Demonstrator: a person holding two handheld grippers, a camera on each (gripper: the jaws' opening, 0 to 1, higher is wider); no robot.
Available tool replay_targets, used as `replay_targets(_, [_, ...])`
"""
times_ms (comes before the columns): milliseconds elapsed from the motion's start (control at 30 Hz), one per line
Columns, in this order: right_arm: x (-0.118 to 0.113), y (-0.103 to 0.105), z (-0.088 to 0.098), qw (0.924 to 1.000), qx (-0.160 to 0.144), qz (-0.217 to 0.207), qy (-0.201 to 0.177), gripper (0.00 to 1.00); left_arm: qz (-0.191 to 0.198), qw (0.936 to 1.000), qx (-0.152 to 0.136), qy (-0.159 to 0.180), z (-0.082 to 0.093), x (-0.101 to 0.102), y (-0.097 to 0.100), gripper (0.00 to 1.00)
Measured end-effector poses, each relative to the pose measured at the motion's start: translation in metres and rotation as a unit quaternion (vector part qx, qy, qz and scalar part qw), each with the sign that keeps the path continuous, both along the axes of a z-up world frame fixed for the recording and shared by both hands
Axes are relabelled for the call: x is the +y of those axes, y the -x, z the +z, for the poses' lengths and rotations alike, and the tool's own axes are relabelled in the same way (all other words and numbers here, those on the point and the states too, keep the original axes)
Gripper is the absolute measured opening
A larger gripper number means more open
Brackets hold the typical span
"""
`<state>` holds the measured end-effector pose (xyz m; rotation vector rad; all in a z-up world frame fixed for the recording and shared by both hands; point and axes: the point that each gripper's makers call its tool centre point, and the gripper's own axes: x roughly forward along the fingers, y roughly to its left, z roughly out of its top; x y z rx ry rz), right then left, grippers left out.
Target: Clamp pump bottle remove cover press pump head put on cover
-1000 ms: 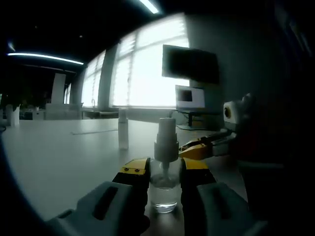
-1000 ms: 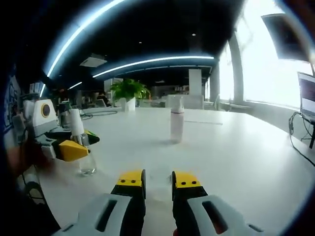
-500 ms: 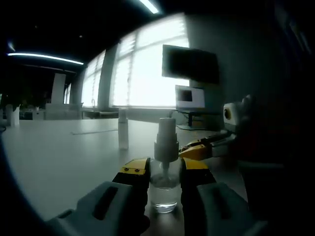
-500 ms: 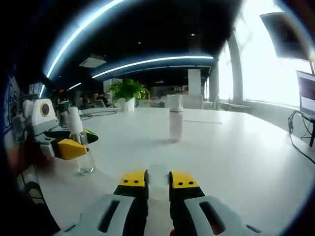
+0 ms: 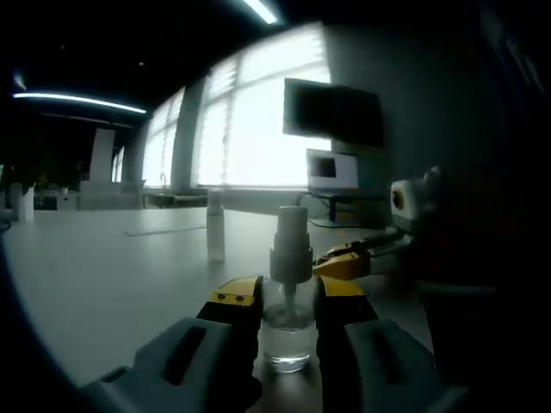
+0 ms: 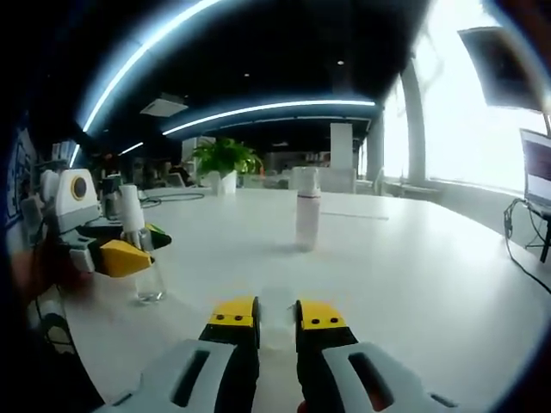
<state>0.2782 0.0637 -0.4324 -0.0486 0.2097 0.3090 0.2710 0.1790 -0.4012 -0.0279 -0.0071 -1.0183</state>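
Note:
A small clear pump bottle (image 5: 287, 337) with a white pump head (image 5: 290, 245) stands on the white table (image 5: 103, 275). My left gripper (image 5: 288, 294) is shut on its body, one yellow-tipped jaw on each side. The pump head is bare. In the right gripper view the same bottle (image 6: 149, 280) stands at the left, clamped by the left gripper (image 6: 125, 255). My right gripper (image 6: 276, 314) is low over the table, shut on a pale translucent cover (image 6: 277, 303). The right gripper (image 5: 349, 261) also hovers just right of the pump head in the left gripper view.
A second tall capped bottle (image 6: 307, 219) stands alone further out on the table (image 6: 413, 275), also seen in the left gripper view as a bottle (image 5: 215, 228). A potted plant (image 6: 225, 159) sits at the far end. A monitor (image 5: 334, 170) stands by the windows.
The right gripper's jaws have drawn slightly closer together around the pale cover. The left gripper and the bottle have stayed still.

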Motion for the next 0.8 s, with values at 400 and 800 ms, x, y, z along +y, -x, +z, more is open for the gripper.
replay_targets(400, [-0.001, 0.001, 0.018, 0.9998, -0.011, 0.003, -0.013, 0.12, 0.000, 1.0000, 0.000, 0.000, 0.000, 0.000, 0.000, 0.16])
replay_targets(800, [0.010, 0.007, 0.057, 0.9983, -0.029, 0.025, -0.043, 0.12, 0.000, 1.0000, -0.001, -0.001, 0.000, 0.000, 0.001, 0.16])
